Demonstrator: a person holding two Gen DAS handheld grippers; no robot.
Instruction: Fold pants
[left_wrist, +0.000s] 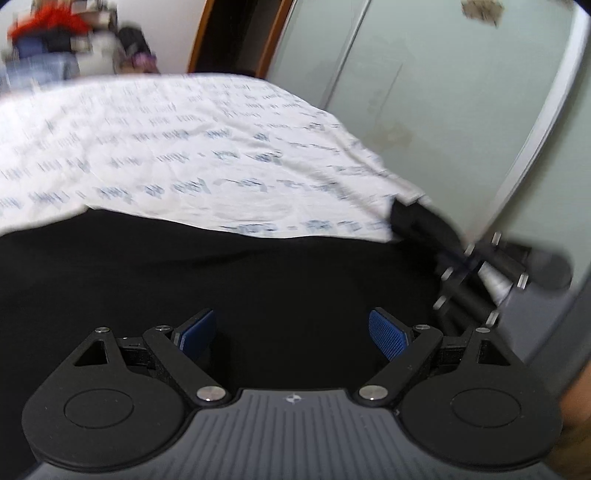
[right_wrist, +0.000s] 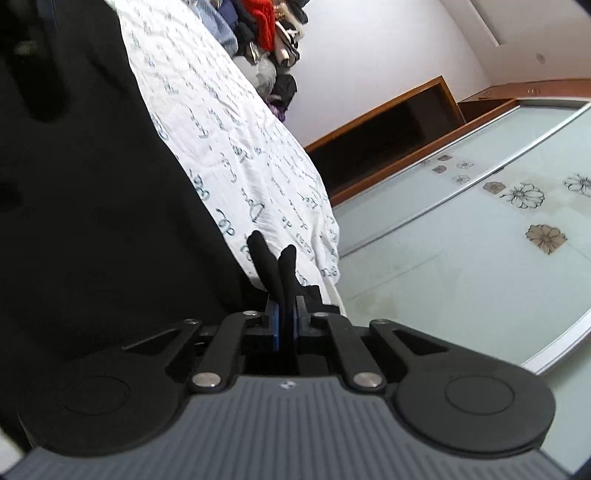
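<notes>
Pants (left_wrist: 221, 288) lie black across the bed (left_wrist: 166, 147). The right claw (right_wrist: 286, 325) pinches 1 edge of them (2 fabric tips poke out); the left claw (left_wrist: 291, 334) hangs spread just above the cloth. Judged mid-fold: next, left should grip, then carry over.

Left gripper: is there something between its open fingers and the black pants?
Nothing visible. The left gripper hovers open directly over the black fabric pants on the white printed bedsheet; the right gripper already pinches their edge.
</notes>
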